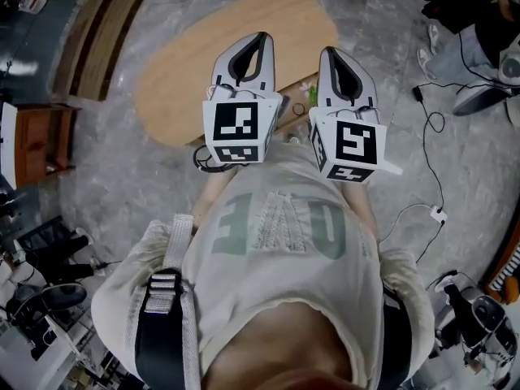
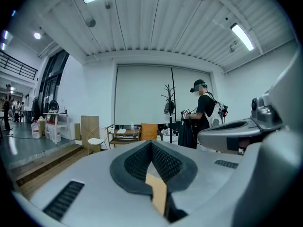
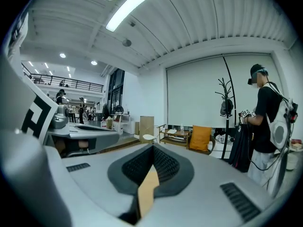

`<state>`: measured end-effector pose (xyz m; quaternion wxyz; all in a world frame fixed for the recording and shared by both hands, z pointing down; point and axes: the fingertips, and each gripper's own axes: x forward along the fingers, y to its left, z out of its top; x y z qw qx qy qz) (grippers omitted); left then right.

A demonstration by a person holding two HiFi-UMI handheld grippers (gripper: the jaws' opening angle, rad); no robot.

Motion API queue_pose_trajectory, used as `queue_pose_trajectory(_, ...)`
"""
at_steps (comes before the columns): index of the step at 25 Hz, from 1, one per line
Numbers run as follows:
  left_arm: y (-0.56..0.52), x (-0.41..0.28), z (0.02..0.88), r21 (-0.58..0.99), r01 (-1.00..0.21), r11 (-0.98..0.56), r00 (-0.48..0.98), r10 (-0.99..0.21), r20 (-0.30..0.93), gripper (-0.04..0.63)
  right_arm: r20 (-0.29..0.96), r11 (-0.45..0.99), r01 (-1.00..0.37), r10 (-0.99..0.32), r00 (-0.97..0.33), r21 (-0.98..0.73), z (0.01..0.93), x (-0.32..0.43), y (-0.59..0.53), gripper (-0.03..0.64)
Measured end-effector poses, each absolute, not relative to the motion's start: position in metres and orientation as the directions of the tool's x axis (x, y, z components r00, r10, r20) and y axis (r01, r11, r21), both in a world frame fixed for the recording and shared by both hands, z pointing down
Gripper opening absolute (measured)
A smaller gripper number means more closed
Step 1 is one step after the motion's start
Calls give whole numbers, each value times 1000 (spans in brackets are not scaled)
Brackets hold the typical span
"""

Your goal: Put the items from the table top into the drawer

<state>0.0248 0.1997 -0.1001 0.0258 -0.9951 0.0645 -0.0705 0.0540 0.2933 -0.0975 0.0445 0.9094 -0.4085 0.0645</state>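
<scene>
- We hold the left gripper (image 1: pixel 260 37) and the right gripper (image 1: pixel 330 53) side by side in front of the chest, above the near edge of the oval wooden table (image 1: pixel 195 71).
- Left gripper view: the jaws are closed tip to tip, with the ribbed pads meeting and nothing between them.
- Right gripper view: the jaws are likewise fully together and grip nothing.
- The small items (image 1: pixel 301 108) lie on the table's near edge, in the gap between the two grippers. They are too small to identify.
- A wooden cabinet (image 1: pixel 36 140) stands on the floor at the left, well apart from the table. We cannot tell whether it holds the drawer.
- Both gripper views look level across the room at a person in black (image 2: pixel 202 115) beside a coat stand (image 2: pixel 169 105).
</scene>
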Motion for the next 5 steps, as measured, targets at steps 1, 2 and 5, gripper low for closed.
queue_pose_trajectory(1, 201, 25, -100, -63, -125, -990, 982, -132, 136, 8, 154, -661, -750, -739, 656, 27, -97, 55, 294, 5)
queue_pose_trajectory(2, 203, 25, -100, -66, -126, -990, 982, -134, 136, 8, 154, -659, -752, -741, 654, 27, -96, 55, 295, 5)
queue_pose_trajectory(5, 207, 24, -97, -74, -131, -989, 980, -141, 139, 8, 151, -654, -756, -745, 650, 26, -93, 54, 300, 5)
